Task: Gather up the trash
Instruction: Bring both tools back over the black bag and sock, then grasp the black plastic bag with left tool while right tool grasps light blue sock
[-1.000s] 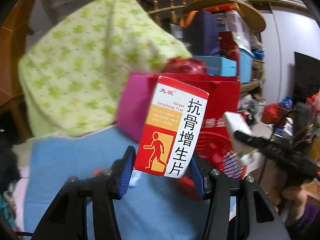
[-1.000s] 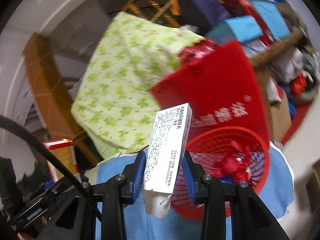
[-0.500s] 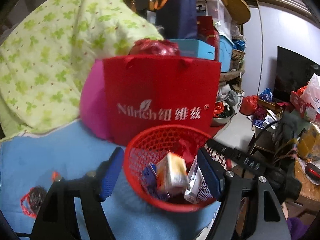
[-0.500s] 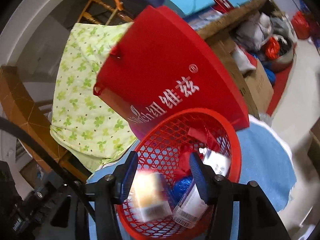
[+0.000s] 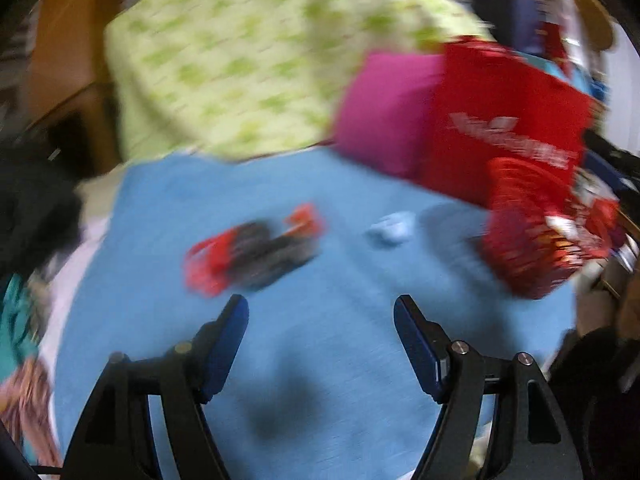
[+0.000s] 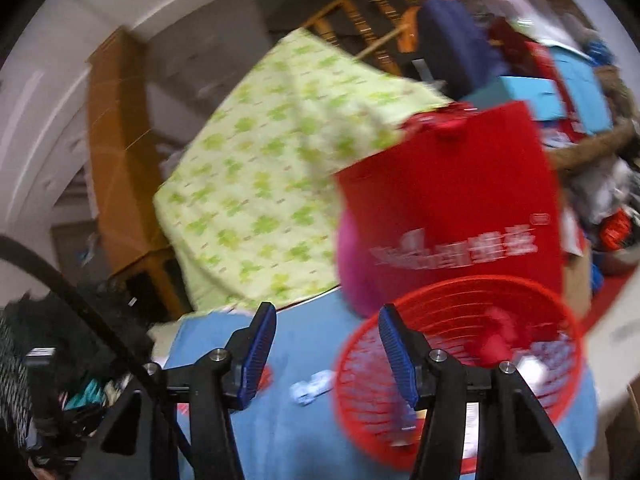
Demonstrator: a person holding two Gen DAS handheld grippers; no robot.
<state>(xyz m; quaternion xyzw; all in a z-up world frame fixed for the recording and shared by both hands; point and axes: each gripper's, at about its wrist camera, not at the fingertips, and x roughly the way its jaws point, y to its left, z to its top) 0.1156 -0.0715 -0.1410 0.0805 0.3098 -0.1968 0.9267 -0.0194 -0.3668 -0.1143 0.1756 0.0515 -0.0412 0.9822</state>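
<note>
The left gripper [image 5: 321,312] hangs over a blue cloth [image 5: 328,300] with a fine, towel-like weave that covers the counter; its black arms end in flat blue-padded fingers [image 5: 228,336] spread wide apart with nothing between them. Ahead of it on the cloth lies a crumpled red-and-black wrapper [image 5: 252,254], smeared by motion blur so its exact form is unclear, and to the right of that a small pale-blue scrap [image 5: 390,228], well apart from the wrapper. At the right edge of the cloth stands a round red plastic basket [image 5: 532,236] with a lattice wall, holding trash whose shapes are too blurred to tell.

The right gripper [image 6: 327,320] is likewise wide open and empty, its ribbed blue pads parted above the cloth beside the basket [image 6: 460,292]. Through the open mesh show red scraps and a white printed box [image 6: 536,364]. The pale scrap [image 6: 310,388] lies just left of the basket. Behind it stand a flat red paper bag [image 6: 452,200] with white lettering, a soft magenta cushion [image 6: 352,268], and a draped green clover-print quilt [image 6: 264,184]
</note>
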